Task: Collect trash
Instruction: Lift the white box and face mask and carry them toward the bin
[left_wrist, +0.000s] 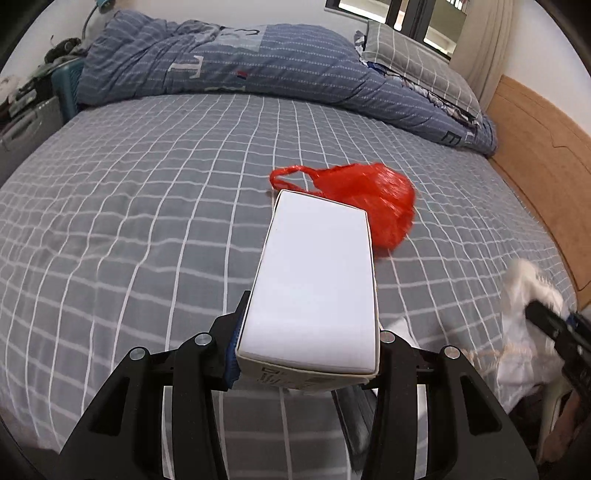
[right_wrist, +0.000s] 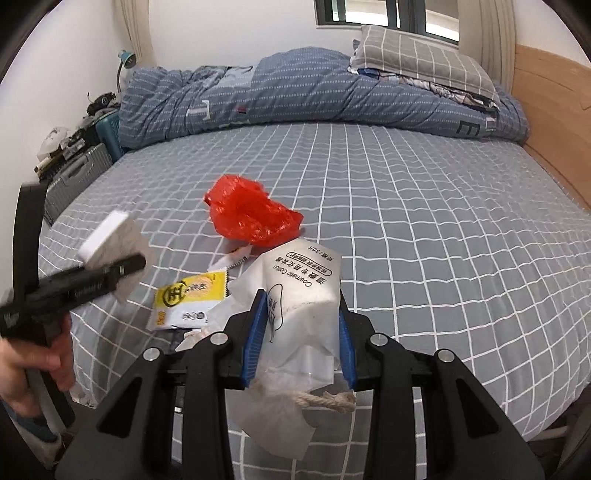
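Trash lies in several pieces on the grey checked bed (right_wrist: 424, 221), and each camera shows some of it that the other misses. Only the right wrist view shows the yellow and white packet (right_wrist: 190, 301), flat on the sheet near the front edge, with a smaller white wrapper (right_wrist: 232, 260) just behind it. The same view shows the left gripper (right_wrist: 122, 271) from the side, held by a hand (right_wrist: 33, 365), with the white box (right_wrist: 110, 236) between its fingers. In the left wrist view this white box (left_wrist: 317, 284) is seen from behind: a plain long carton, clamped at its near end by the left gripper (left_wrist: 308, 332), and lifted above the sheet.

Both views show the red plastic bag (left_wrist: 369, 201), crumpled, lying near the middle of the bed (its handle loop is visible only in the left view).

The right gripper (right_wrist: 301, 332) holds a translucent white cotton pad bag (right_wrist: 303, 291) with printed text, its blue pads pressing on both sides; a rope drawstring (right_wrist: 325, 398) hangs at the near end. In the left view this bag is only a white blur at the right edge.
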